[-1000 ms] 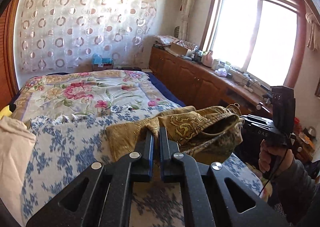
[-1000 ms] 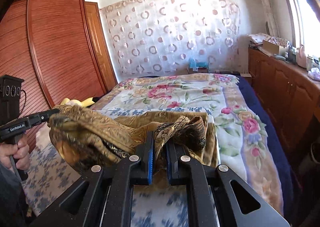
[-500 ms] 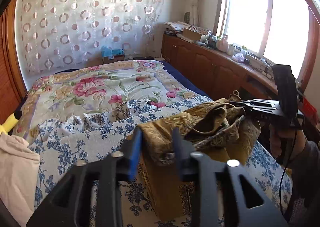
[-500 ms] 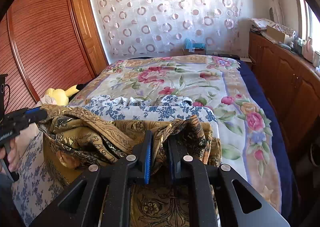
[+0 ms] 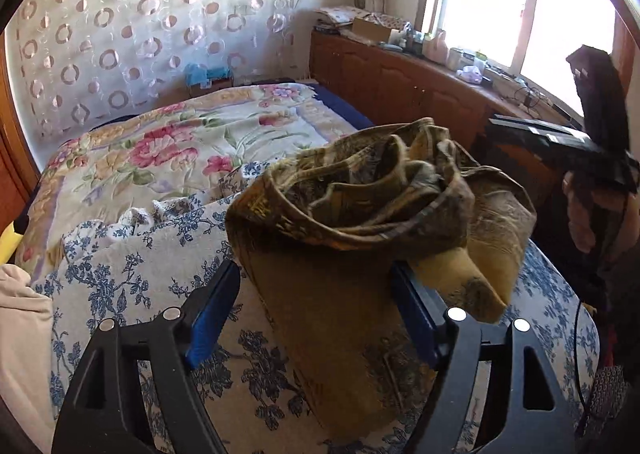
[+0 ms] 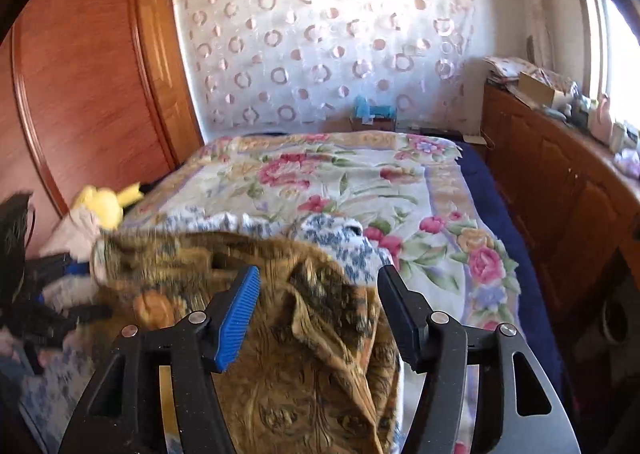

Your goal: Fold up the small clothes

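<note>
Since a second ago, both grips on the gold patterned garment [image 5: 352, 238] have been released. The left gripper [image 5: 316, 294] is seen opening, its blue pads [image 5: 212, 310] spread either side of the cloth without pressing it. The right gripper [image 6: 320, 306] is likewise opening, the garment lying loose between its jaws. The garment is now heaped on the blue floral sheet [image 5: 132, 274] at the near end of the bed. No legible writing is found in the current views.
</note>
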`<action>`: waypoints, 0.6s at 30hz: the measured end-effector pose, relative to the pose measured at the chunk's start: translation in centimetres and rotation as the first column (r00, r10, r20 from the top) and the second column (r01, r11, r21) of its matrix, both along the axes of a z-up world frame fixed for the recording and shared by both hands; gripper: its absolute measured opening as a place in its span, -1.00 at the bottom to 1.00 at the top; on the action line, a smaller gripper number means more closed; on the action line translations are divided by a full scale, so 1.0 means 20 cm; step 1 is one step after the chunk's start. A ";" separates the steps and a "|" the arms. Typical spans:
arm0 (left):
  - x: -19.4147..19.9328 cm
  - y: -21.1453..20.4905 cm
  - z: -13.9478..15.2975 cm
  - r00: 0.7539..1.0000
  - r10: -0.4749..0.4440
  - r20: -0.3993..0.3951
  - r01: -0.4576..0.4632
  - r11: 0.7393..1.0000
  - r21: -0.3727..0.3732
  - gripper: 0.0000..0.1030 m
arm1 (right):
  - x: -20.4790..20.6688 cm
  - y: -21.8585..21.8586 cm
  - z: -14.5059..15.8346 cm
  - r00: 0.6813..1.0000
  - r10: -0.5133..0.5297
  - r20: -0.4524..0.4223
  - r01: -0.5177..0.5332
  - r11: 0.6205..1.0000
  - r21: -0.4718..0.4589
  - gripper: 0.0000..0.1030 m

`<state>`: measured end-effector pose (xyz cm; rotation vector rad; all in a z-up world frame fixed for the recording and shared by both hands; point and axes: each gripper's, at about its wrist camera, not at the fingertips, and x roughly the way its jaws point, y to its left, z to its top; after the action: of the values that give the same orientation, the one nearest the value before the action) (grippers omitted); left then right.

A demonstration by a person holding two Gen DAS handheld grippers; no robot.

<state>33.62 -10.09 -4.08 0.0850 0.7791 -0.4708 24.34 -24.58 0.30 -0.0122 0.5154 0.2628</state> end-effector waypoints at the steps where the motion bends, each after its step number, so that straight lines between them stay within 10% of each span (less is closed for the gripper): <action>1: 0.02 0.00 -0.01 1.000 0.005 -0.005 -0.005 1.000 -0.002 0.51 | -0.01 0.01 -0.02 1.000 0.011 -0.008 -0.011 1.000 -0.018 0.24; 10: 0.22 0.06 -0.10 0.988 0.151 -0.027 -0.149 0.987 0.065 0.51 | 0.07 0.12 -0.09 0.997 0.043 -0.069 -0.052 0.988 -0.143 0.23; 15: 0.22 0.12 -0.13 0.983 0.179 -0.047 -0.176 0.983 0.053 0.51 | 0.18 0.15 -0.09 0.988 0.070 -0.140 -0.096 0.978 -0.186 -0.82; 18: 0.18 0.13 -0.12 0.984 0.175 -0.043 -0.173 0.984 0.045 0.51 | 0.18 0.08 -0.04 0.991 0.068 -0.116 -0.081 0.990 -0.111 -0.94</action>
<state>37.30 -7.54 -6.49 0.0434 0.8346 -0.2917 27.99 -23.00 -0.45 -0.1304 0.6422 0.3080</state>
